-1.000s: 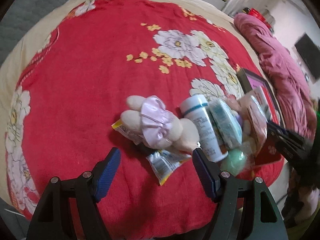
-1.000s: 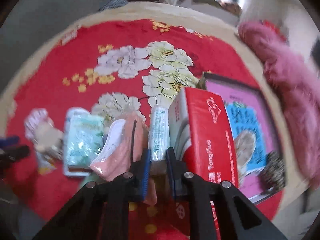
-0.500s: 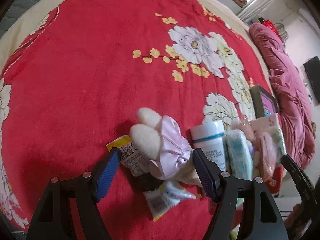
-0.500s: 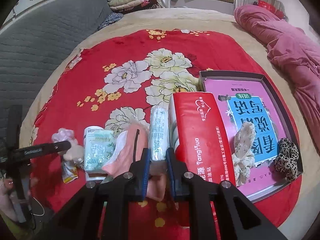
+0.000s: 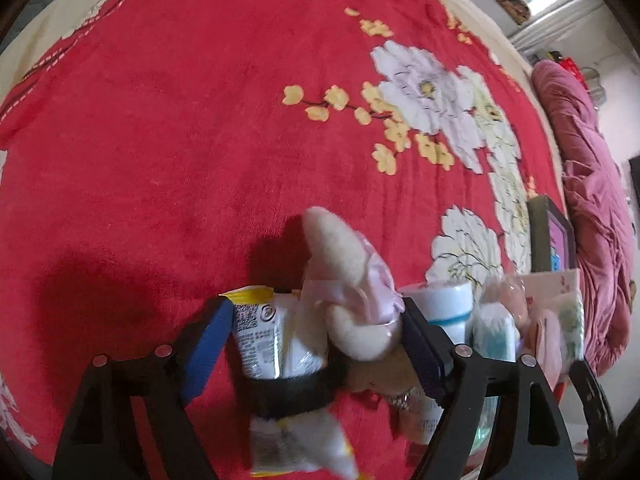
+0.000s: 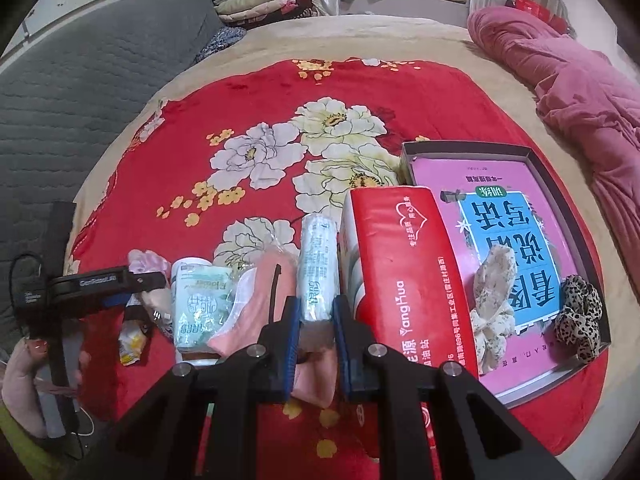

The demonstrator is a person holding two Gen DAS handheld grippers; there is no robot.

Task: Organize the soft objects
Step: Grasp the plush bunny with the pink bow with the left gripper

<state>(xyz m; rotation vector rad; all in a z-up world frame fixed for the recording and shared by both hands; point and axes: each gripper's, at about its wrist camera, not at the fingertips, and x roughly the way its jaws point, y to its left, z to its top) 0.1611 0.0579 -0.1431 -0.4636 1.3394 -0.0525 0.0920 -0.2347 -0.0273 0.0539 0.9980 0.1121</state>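
The left gripper [image 5: 316, 328] is seen lowered over a plush toy [image 5: 352, 280] in a pink dress, lying on snack packets [image 5: 260, 332] on the red floral blanket [image 5: 180, 120]; its jaws, which have just been opening, stand wide apart with the toy between them, and whether the pads touch it cannot be told. The right gripper [image 6: 314, 320] is clamped on the near end of a slim tissue packet [image 6: 316, 264], set between a pink pouch [image 6: 260, 300] and a red tissue pack [image 6: 404, 264] beside the tray [image 6: 568, 200]
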